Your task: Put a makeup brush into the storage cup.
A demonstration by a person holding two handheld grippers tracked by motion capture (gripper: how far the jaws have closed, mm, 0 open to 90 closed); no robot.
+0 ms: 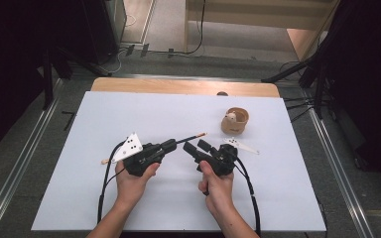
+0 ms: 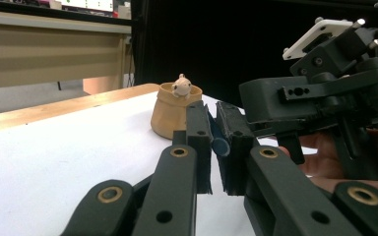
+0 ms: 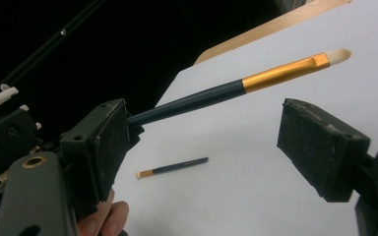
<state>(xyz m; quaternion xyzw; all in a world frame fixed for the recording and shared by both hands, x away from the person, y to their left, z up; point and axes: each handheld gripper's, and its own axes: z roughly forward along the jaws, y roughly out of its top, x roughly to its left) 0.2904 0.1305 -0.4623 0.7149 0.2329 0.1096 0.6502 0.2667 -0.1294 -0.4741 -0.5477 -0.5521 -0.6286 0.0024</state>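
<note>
The left gripper (image 1: 170, 145) is seen clamped on a brush (image 1: 191, 137), its jaws drawn tight around the dark handle near the middle of the counter (image 1: 104, 198). The brush is held off the surface, roughly level, with its gold ferrule and pale tip pointed right and far, towards a tan pot (image 1: 235, 122). In the left gripper view the round butt of the handle (image 2: 220, 146) is pinched between the two pads, and the pot (image 2: 170, 115), with a small pale figure (image 2: 181, 85) peeking over its rim, stands beyond on the white sheet. The right gripper (image 1: 197, 146) is held just right of the brush, its jaws standing apart with nothing pressed between them. In the right gripper view the brush (image 3: 236, 87) is seen crossing above the gap between the pads, touching neither. A second brush (image 3: 172, 168) is seen lying flat on the counter farther off in that view; in the high view its pale end (image 1: 105, 161) shows left of the left hand (image 1: 134, 181). The right hand (image 1: 217, 186) is wrapped around its gripper at the near edge.
</note>
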